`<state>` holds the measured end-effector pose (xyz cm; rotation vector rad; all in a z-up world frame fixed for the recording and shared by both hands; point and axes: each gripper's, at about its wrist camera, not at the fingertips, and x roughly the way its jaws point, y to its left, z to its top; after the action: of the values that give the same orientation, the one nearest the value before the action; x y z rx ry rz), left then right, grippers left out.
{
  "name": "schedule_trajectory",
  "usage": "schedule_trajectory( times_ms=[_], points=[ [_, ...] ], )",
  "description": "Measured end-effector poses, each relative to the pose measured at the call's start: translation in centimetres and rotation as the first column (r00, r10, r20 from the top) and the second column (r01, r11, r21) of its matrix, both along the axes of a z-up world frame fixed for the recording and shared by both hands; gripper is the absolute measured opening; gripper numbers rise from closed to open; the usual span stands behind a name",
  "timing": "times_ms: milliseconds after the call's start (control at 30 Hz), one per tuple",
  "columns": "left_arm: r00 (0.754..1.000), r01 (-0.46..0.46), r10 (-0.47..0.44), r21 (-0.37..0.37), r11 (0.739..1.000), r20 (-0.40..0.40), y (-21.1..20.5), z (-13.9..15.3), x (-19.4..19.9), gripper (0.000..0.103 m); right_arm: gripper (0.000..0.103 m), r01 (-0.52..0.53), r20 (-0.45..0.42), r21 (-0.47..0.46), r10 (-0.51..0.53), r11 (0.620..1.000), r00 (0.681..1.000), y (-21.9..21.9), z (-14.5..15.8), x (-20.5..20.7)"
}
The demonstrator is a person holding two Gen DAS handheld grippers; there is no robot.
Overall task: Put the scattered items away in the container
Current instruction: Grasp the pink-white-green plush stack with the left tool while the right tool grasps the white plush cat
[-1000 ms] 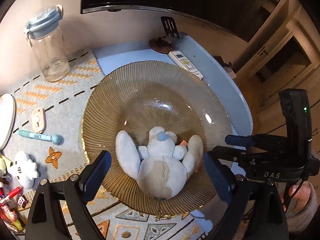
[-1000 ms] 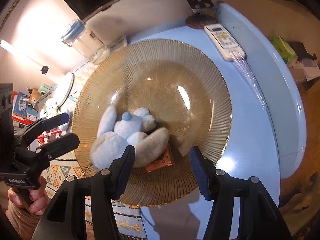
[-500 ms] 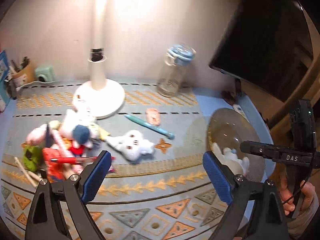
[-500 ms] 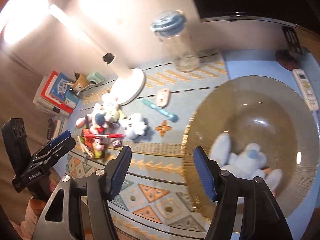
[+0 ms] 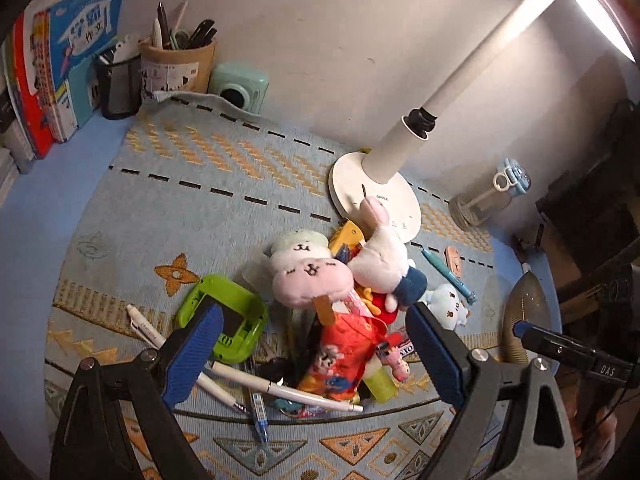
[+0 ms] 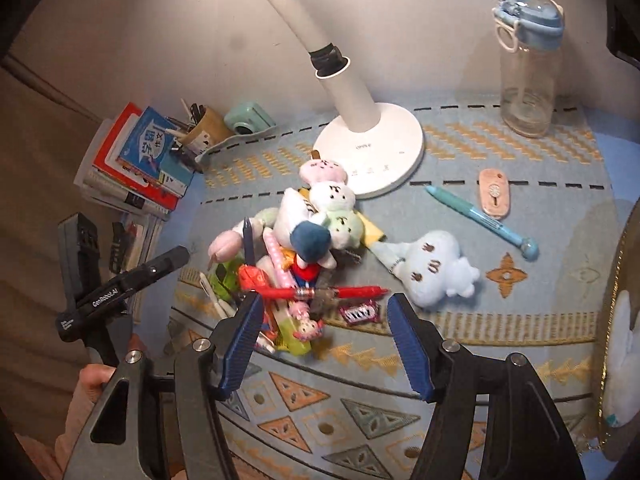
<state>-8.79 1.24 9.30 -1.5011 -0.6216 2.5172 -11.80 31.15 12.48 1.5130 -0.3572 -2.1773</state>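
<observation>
1. The glass bowl (image 6: 614, 280), at the right edge of the right wrist view, is hard and could break.
2. The pink bunny (image 5: 310, 280), in the middle of the left wrist view on the worktop pile, is soft and light; squeeze its fat head.
3. The red pen (image 6: 316, 292) is thin and slippery; pinch its middle.
4. The left gripper (image 5: 312, 344) fingers are wide apart and empty.
5. The right gripper (image 6: 324, 344) fingers are apart too, after opening wider.

A plain pale wall (image 5: 320, 40) backs a blue tabletop (image 5: 36, 216) covered by a grey-blue woven mat (image 5: 192, 200) with orange and dashed black patterns. A white desk lamp (image 6: 368, 148) stands on its round base near the wall, its bar lit at upper right of the left view. Stacked books (image 6: 136, 168), a pen holder (image 5: 176, 64) and a mint-green gadget (image 5: 238, 88) sit along the back.
</observation>
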Motion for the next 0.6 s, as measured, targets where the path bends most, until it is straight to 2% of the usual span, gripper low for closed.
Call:
schedule_trajectory(
  times_ms=[133,267,433,600],
  points=[
    [0.999,0.018,-0.020,0.060,0.998,0.040,-1.7,-2.1,-3.0,0.093,0.060,-0.013,-0.040,0.044,0.015,0.999,0.999,-3.4,-0.3,-1.9],
    [0.994,0.043,-0.054,0.114,0.993,0.092,-2.9,-4.4,-5.1,0.093,0.060,-0.096,-0.071,0.146,0.108,0.985,0.992,-7.5,-1.5,-3.1],
    [0.981,0.086,-0.119,0.205,0.975,0.153,-2.4,-7.0,-6.7,0.093,0.060,-0.200,-0.088,0.338,0.243,0.920,0.966,-10.9,-3.9,-4.1],
    [0.974,0.117,-0.153,0.204,0.972,0.169,-0.5,-8.6,-7.4,0.091,0.060,-0.267,-0.072,0.437,0.330,0.859,0.941,-12.3,-6.0,-4.5]
  ],
)
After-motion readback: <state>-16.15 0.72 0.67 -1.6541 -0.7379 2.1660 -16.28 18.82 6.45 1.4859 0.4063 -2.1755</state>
